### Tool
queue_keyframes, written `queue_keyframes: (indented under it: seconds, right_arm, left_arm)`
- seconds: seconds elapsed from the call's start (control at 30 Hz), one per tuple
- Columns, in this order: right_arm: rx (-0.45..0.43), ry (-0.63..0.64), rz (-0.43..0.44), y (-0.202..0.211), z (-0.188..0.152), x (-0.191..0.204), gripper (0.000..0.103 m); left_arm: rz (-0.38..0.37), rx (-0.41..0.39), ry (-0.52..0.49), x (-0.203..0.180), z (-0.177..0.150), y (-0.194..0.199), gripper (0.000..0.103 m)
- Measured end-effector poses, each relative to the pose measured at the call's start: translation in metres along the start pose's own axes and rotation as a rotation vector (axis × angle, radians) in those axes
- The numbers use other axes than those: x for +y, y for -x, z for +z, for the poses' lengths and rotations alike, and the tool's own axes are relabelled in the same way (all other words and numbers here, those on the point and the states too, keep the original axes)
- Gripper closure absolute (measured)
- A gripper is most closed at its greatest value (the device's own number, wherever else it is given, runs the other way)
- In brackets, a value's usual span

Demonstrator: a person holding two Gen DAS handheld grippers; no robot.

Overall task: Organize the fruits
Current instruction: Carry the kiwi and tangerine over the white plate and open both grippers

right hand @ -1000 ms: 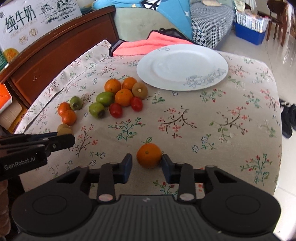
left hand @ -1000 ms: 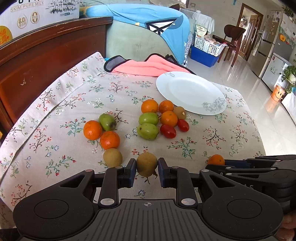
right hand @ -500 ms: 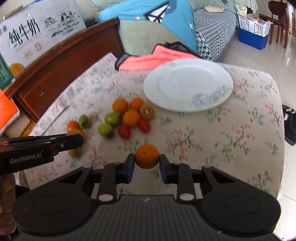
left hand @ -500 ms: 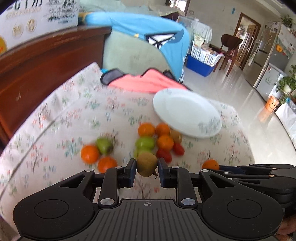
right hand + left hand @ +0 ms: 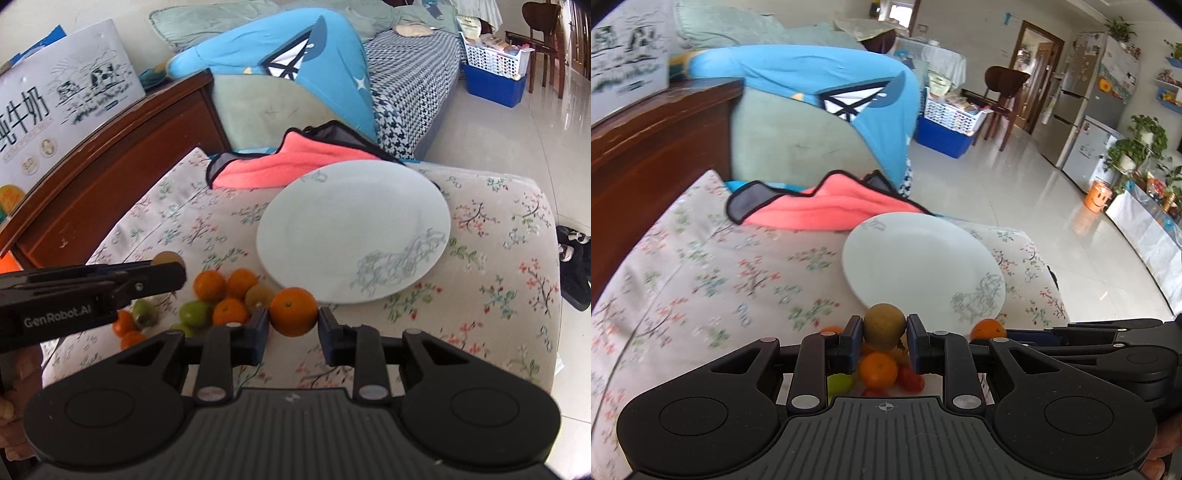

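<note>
My left gripper is shut on a brownish-green kiwi, held in the air just short of the near rim of the white plate. My right gripper is shut on an orange, also lifted, at the plate's near edge. Below the left fingers lie an orange, a green fruit and a red tomato. In the right wrist view a cluster of oranges, green fruits and a kiwi sits left of the plate, with the left gripper above it.
The floral tablecloth covers the table. A pink cloth with a dark edge lies behind the plate. A dark wooden cabinet with a milk carton box stands at the left. Beyond the table's right edge lies tiled floor.
Both grippers have lifted their fruits off the cloth and carried them forward toward the plate. The loose fruits on the cloth now lie under and behind the fingers.
</note>
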State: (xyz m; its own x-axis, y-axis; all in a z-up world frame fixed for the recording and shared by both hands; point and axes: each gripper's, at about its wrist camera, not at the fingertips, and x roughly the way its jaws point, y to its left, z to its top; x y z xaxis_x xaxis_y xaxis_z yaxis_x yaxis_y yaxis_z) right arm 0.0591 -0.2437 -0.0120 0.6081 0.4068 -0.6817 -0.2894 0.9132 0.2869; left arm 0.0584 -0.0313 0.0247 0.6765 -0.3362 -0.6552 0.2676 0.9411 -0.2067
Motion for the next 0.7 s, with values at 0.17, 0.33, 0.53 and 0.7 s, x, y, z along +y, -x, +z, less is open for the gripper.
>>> queue_keyframes:
  seconds: [0.17,0.33,0.53,0.7]
  right_arm:
    - [-0.001,-0.017,-0.018,-0.011,0.012,-0.01,0.074]
    - [0.009,-0.025,-0.031,-0.023,0.018,-0.018,0.074]
    - [0.015,-0.039,-0.054,-0.034,0.025,-0.027,0.074]
    - [0.035,-0.055,-0.063,-0.043,0.026,-0.032,0.074]
  left_arm:
    - [-0.028,0.006,-0.019,-0.005,0.009,-0.023,0.08]
    - [-0.041,0.018,-0.015,-0.007,0.015,-0.044,0.08]
    - [-0.037,0.041,-0.021,-0.009,0.017,-0.063,0.08]
    - [-0.04,0.059,-0.003,-0.007,0.018,-0.073,0.08]
